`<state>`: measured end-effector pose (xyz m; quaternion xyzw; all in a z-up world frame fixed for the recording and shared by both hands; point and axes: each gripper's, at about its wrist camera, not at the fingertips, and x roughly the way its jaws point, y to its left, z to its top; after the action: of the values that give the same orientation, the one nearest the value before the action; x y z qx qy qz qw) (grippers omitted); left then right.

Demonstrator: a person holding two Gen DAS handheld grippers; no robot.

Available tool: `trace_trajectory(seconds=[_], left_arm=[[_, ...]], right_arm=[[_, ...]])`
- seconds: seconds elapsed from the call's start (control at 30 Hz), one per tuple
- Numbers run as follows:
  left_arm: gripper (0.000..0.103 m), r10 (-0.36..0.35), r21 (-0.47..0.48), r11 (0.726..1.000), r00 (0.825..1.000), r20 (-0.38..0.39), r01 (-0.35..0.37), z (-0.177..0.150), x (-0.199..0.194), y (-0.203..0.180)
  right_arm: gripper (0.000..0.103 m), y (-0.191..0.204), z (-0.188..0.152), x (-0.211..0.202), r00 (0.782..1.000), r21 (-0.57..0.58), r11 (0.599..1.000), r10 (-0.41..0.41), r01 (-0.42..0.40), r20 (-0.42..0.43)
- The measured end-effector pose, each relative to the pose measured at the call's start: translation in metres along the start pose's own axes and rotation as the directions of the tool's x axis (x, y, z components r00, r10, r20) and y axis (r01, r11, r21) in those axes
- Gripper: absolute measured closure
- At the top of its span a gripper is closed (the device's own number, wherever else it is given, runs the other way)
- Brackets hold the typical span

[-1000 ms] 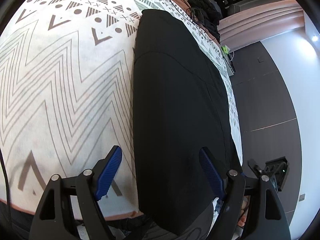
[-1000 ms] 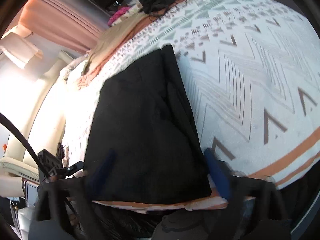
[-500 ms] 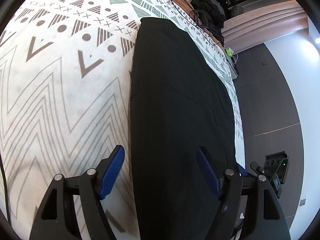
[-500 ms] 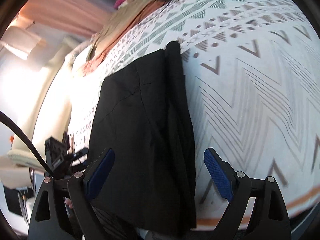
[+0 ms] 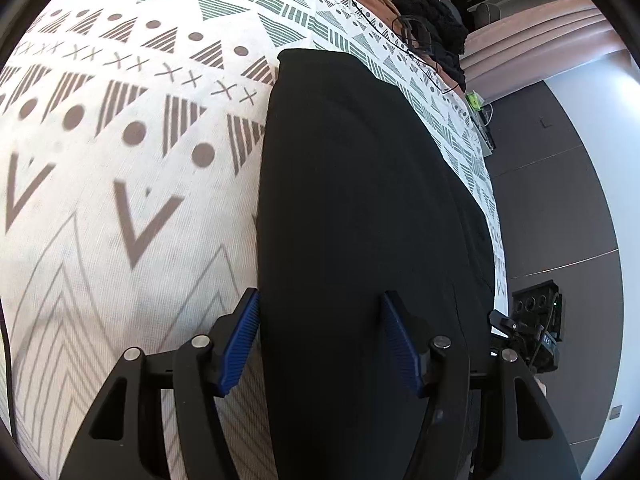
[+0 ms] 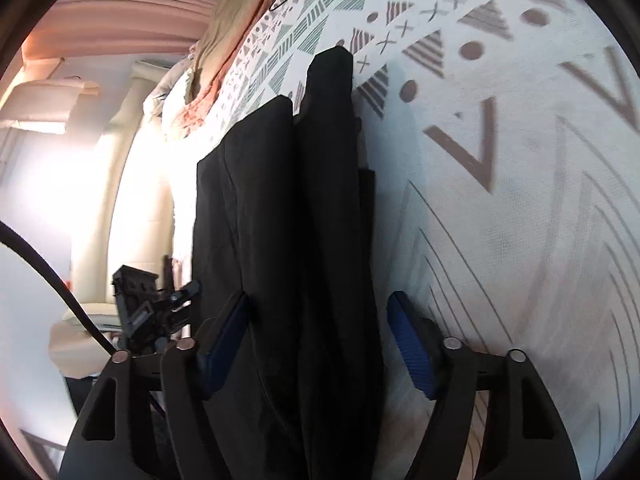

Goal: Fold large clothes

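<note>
I am lining up the next fold; the black garment [image 5: 360, 240] lies lengthwise on the patterned bed cover [image 5: 120, 200], running toward 12 o'clock. My left hand-held gripper [image 5: 320, 340] and right hand-held gripper [image 6: 316, 340] have just been closing — cloth between the pads, not yet pinched; next I must clamp both edges together. No containers in view.

Both claws have travelled forward along the black garment [image 5: 360, 220] toward its far end, so the bed's near orange-striped edge has dropped out of sight and the patterned bedspread [image 5: 120, 140] fills the views. The left claw [image 5: 320, 340] has just been closing, its jaws narrower, straddling the garment's left edge. The right claw [image 6: 316, 344] has sunk lower and has just been closing too, with the garment's folded right edge between its blue pads [image 6: 412, 348].
</note>
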<state>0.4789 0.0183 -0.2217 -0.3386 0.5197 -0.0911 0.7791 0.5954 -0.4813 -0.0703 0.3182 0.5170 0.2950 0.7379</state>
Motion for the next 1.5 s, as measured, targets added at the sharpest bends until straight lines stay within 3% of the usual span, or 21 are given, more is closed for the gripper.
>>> trace_trajectory(seconds=[0.17,0.47,0.5,0.57,0.67,0.8,0.97,1.3,1.5], left_arm=[[0.041,0.023,0.007,1.0,1.0,-0.011,-0.023,0.017,0.011,-0.002],[0.041,0.059,0.021,0.998,0.998,-0.007,-0.058,0.03,0.023,-0.011],[0.041,0.06,0.021,0.998,0.998,-0.007,-0.06,0.032,0.023,-0.012],[0.041,0.065,0.021,0.998,0.998,-0.006,-0.065,0.033,0.025,-0.012],[0.048,0.075,0.025,0.997,0.997,0.003,-0.075,0.035,0.023,-0.017],[0.067,0.071,0.054,0.996,0.997,0.029,-0.072,0.035,0.017,-0.03],[0.078,0.036,0.085,0.995,0.997,0.071,-0.042,0.027,-0.001,-0.047],[0.082,-0.083,0.172,0.983,0.986,0.148,0.057,0.006,-0.053,-0.092],[0.083,-0.166,0.253,0.96,0.974,0.157,0.123,-0.014,-0.076,-0.127]], right_arm=[[0.042,-0.007,0.028,0.021,0.998,0.012,0.999,0.05,-0.05,-0.03],[0.043,-0.009,0.064,0.058,0.994,-0.005,0.997,0.082,-0.083,-0.065],[0.046,-0.007,0.065,0.06,0.994,-0.01,0.997,0.082,-0.083,-0.066],[0.065,-0.005,0.067,0.066,0.997,-0.03,0.998,0.05,-0.052,-0.066],[0.079,-0.004,0.065,0.067,0.998,-0.027,0.999,0.046,-0.047,-0.047],[0.086,0.017,0.049,0.058,0.999,-0.074,0.997,0.034,-0.034,0.003],[0.088,0.051,0.029,0.048,0.999,-0.154,0.988,0.013,-0.006,0.046],[0.088,0.094,-0.035,-0.004,0.981,-0.248,0.968,0.079,-0.033,0.175],[0.088,0.103,-0.048,0.012,0.967,-0.29,0.957,0.085,-0.013,0.24]])
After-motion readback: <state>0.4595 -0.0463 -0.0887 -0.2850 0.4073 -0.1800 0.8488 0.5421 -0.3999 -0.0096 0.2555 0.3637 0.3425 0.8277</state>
